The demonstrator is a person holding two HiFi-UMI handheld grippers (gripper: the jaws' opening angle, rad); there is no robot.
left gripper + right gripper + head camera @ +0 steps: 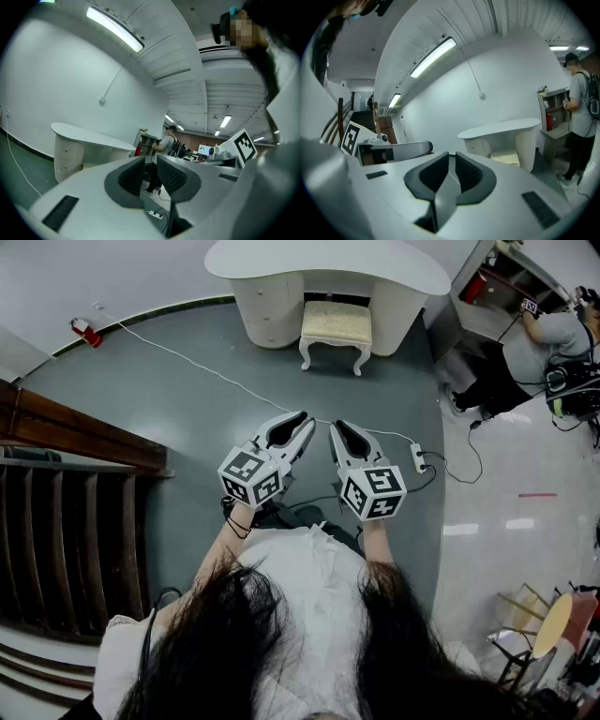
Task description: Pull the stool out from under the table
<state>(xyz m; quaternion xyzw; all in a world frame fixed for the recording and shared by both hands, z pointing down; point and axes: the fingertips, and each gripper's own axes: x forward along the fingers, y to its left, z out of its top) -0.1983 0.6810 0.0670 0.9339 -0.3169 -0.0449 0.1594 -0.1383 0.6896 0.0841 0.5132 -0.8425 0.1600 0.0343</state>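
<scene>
Head view: left gripper (305,421) and right gripper (336,427) sit side by side near centre. Both have jaws pressed together with nothing between them. Stool (335,326) is at 12 o'clock, well apart from both, in the gap of the table (328,261), seemingly only partly under the top. Power strip (418,457) is on the floor at 3 o'clock.

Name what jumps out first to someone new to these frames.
The two white tools with marker cubes, left tool and right tool, sit side by side at centre, both shut and empty. Beyond them, across the grey floor, the cream cushioned stool with white legs stands partly tucked under the white curved-top table.
</scene>
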